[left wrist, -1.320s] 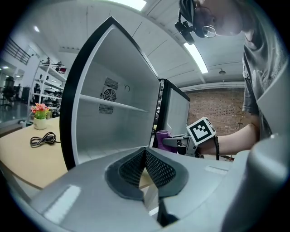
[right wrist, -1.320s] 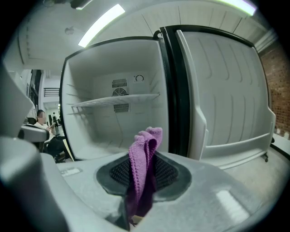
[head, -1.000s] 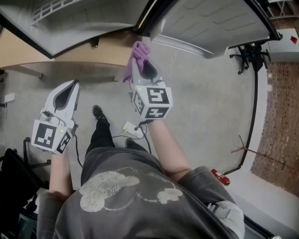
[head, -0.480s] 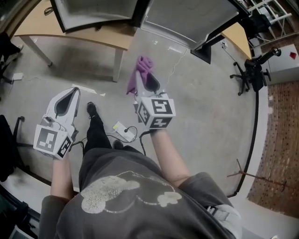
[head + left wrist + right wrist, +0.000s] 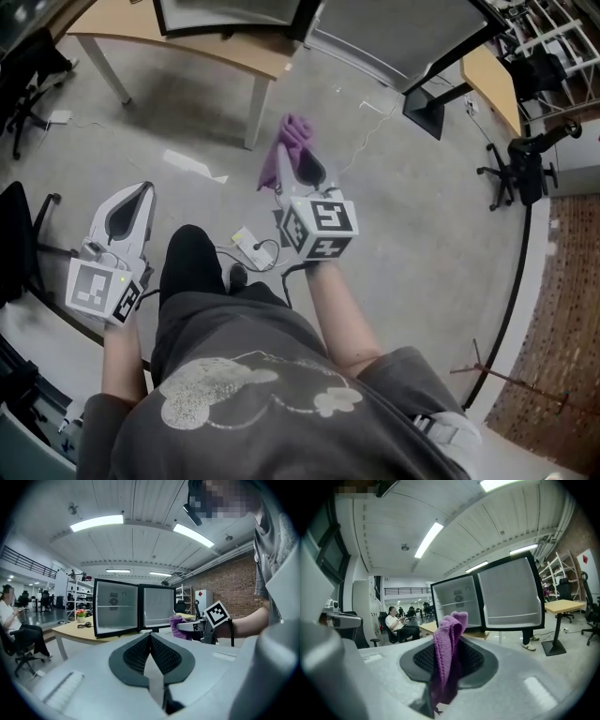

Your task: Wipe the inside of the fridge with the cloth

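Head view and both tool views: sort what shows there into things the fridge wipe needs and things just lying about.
For the job:
- purple cloth, clamped in the right tool
- fridge, door open, on the wooden table
- left tool, shut and empty

Lying about:
- power strip
- paper scrap
- office chair
- flower pot

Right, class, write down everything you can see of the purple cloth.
The purple cloth is soft, nubby fabric, like microfibre, bunched into a folded wad. The shut jaws of the right gripper pinch it; its folded end sticks out past their tips and a darker tail trails back between them. It is in the air, short of the open fridge, touching only the jaws.
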